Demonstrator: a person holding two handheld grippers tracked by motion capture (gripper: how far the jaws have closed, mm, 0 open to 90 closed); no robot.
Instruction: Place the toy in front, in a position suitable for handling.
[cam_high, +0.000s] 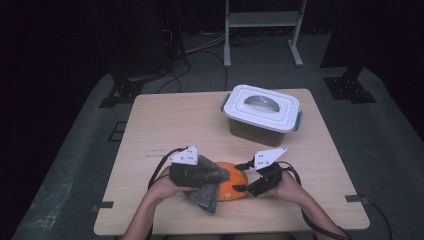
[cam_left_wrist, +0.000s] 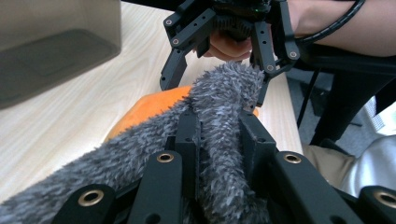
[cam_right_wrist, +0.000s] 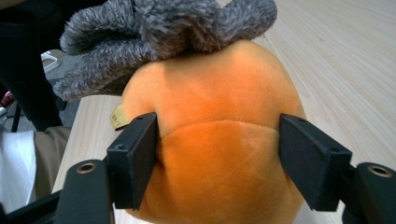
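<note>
Two tongs work one soft toy: my left gripper (cam_left_wrist: 219, 140) is clamped on its grey furry part (cam_left_wrist: 219, 93), my right gripper (cam_right_wrist: 219, 163) squeezes its orange body (cam_right_wrist: 215, 140).

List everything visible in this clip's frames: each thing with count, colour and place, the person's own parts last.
plush toy: 1, orange, near edge of the table, between the two tongs
fuzzy cloth: 1, grey, draped over the plush toy's left side
storage box: 1, translucent dark body with white lid and grey handle, far right part of the table, lid on
table: 1, light wood, centre of the high view
metal frame: 1, white, on the floor beyond the table
cables: several, black, on the floor beyond the table
left tongs: 1, black, shut on the fuzzy cloth
right tongs: 1, black, jaws pressing both sides of the plush toy
forearms: 2, entering from the bottom edge
</note>
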